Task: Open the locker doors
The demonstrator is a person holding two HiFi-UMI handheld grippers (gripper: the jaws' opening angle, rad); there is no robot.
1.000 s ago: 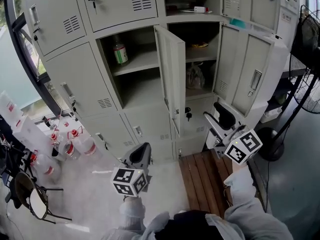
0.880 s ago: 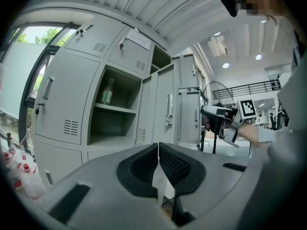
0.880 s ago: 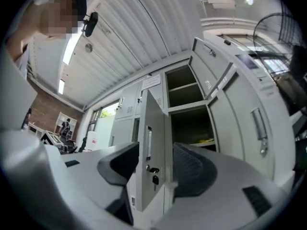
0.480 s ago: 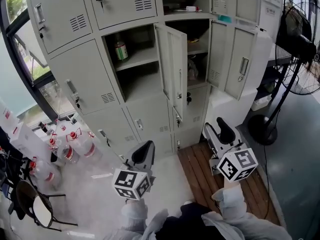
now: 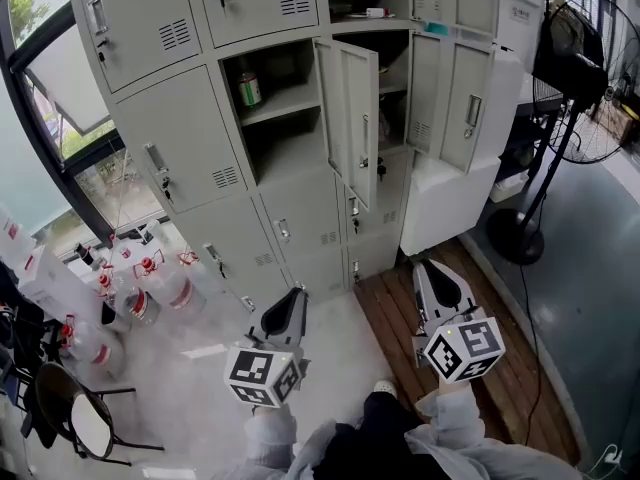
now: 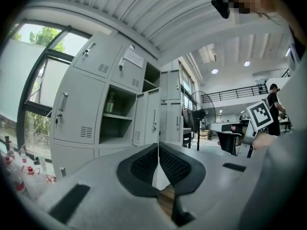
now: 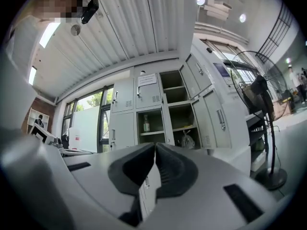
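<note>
Lockers (image 5: 300, 203) fill the view ahead. Mid row has 2 doors swung out, e.g. open door (image 5: 350, 118), and more stand open top R. Shut ones remain at L, incl. the mid-L door (image 5: 190, 133). L gripper (image 5: 294, 296): jaws together, empty, well short of the bank. R gripper (image 5: 428, 268): jaws have just closed, nothing btwn them, also well short. Mid-L door lies ahead & to the left of L gripper, so L looks nearer. Its handle (image 5: 157, 165) runs upright.
</note>
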